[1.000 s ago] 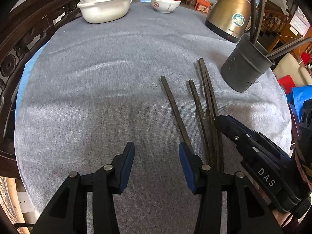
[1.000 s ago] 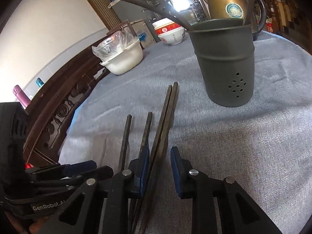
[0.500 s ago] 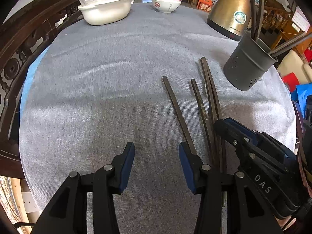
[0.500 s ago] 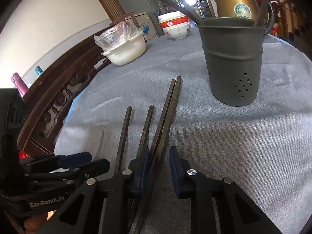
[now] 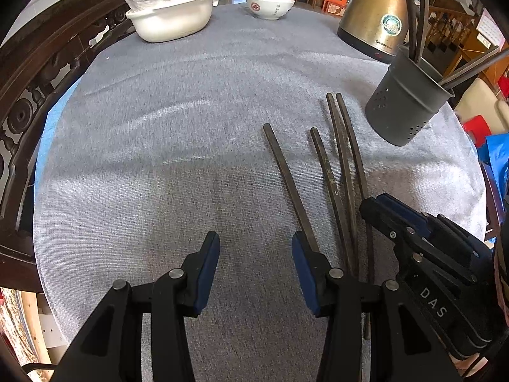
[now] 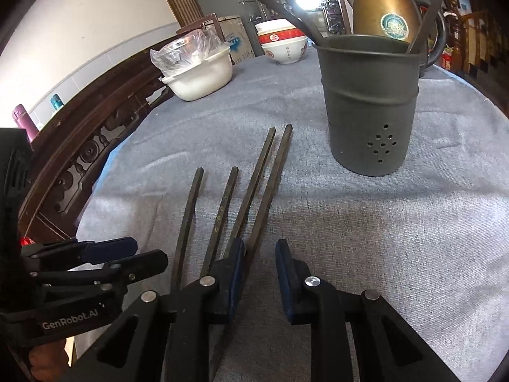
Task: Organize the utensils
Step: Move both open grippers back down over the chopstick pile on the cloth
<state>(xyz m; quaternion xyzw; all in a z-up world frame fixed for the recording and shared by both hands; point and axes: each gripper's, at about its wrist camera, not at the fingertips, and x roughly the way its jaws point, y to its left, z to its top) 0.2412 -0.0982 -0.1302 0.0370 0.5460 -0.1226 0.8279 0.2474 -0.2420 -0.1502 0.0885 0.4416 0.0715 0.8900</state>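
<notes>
My right gripper [image 6: 260, 273], jaws apart, straddles the rightmost dark square chopstick [image 6: 265, 197], seemingly ungripped; next: clench, lift toward the grey perforated metal holder [image 6: 370, 111] upper right.

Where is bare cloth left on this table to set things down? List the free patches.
The widest free patch is the grey cloth between the white basin, the stacked bowls and the loose chopsticks. A smaller bare patch lies in front of the utensil holder. It is crowded around the chopsticks, where both tongs sit, and by the kettle.
</notes>
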